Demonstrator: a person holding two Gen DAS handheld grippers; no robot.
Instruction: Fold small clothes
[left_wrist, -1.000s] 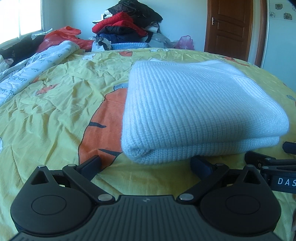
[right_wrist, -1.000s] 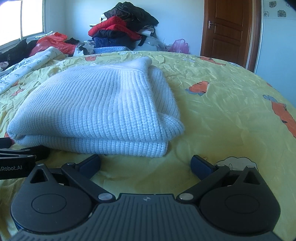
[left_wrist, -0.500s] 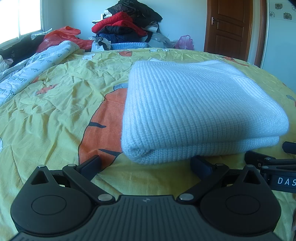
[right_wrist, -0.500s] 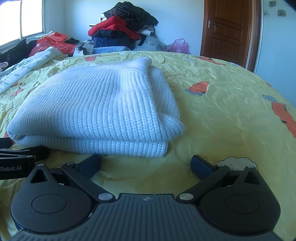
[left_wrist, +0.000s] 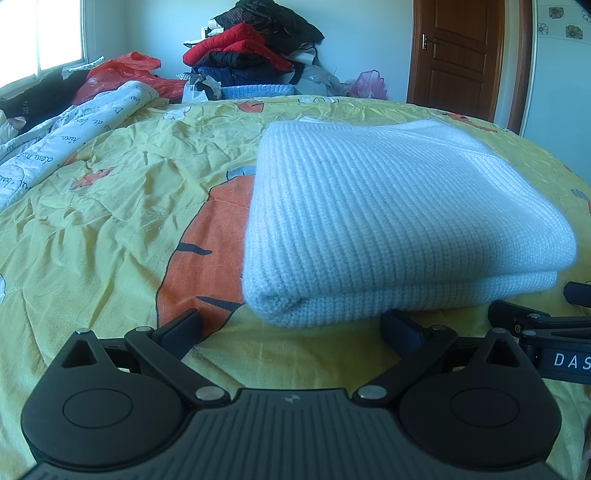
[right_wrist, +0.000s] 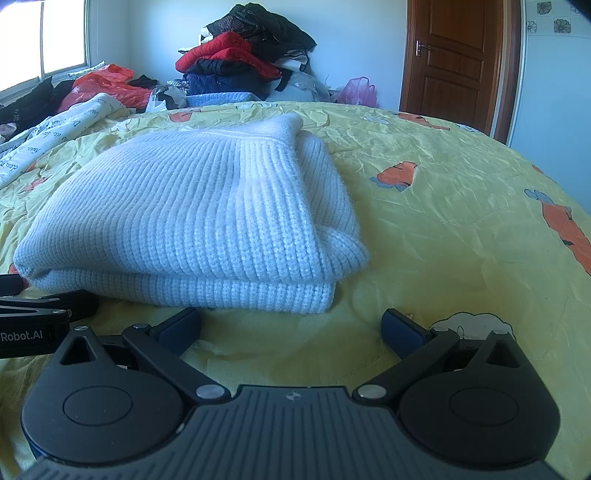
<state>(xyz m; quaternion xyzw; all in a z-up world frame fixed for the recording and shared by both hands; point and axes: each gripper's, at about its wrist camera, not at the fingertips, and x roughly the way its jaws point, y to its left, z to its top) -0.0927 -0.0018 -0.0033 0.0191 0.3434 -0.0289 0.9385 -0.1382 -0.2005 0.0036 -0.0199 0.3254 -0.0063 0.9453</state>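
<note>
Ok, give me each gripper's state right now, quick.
Left gripper: open, holding nothing.
Right gripper: open, holding nothing.

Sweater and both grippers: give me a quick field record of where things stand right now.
garment: pale blue knit sweater, folded into a layered stack
surface: yellow bedsheet with orange cartoon prints
left gripper: open, fingers apart, just short of the sweater's near left corner, holding nothing
right gripper: open, near the sweater's near right corner, holding nothing
contact: neither gripper visibly grips the fabric
background: pile of clothes beyond the bed, wooden door shut
</note>
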